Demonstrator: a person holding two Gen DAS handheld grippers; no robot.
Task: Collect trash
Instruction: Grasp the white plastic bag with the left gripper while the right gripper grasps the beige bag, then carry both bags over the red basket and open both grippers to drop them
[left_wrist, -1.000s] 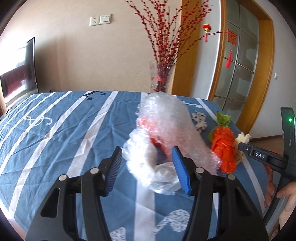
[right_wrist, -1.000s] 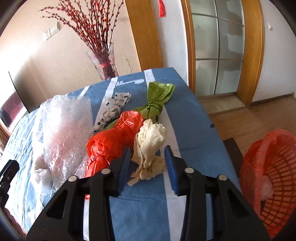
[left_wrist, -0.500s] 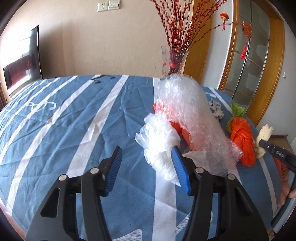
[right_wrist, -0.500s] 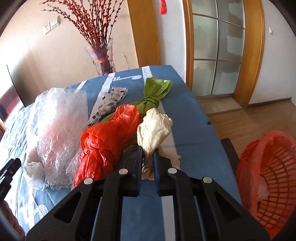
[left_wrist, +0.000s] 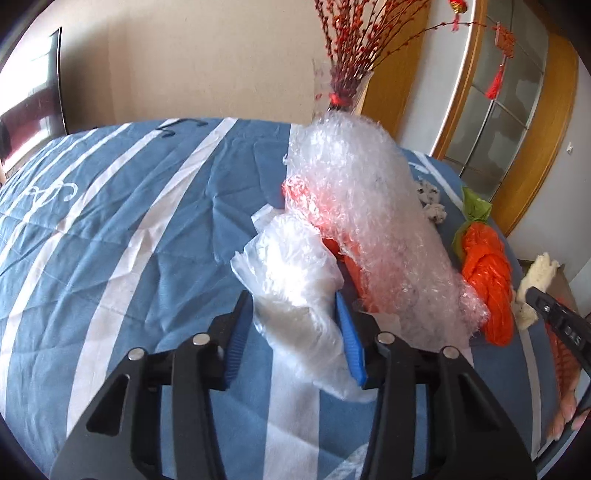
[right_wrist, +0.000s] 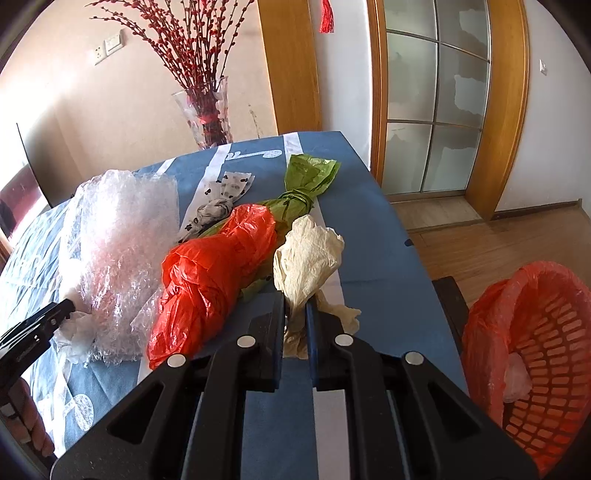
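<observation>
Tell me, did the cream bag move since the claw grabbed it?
Yes. The cream bag, pinched in the right gripper, now stands higher against the green bag.

I see both views bright with soft daylight, glare whitening the bubble wrap (left_wrist: 369, 206), fisheye bending the edges, dark corners, focus mostly sharp.

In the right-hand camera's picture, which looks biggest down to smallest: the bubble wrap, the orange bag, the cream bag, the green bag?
1. Bubble wrap and orange bag: alike, too close to rank.
2. Cream bag, though it lies nearest the camera, which flatters it.
3. Green bag, partly hidden and farthest, so unsure.
</observation>
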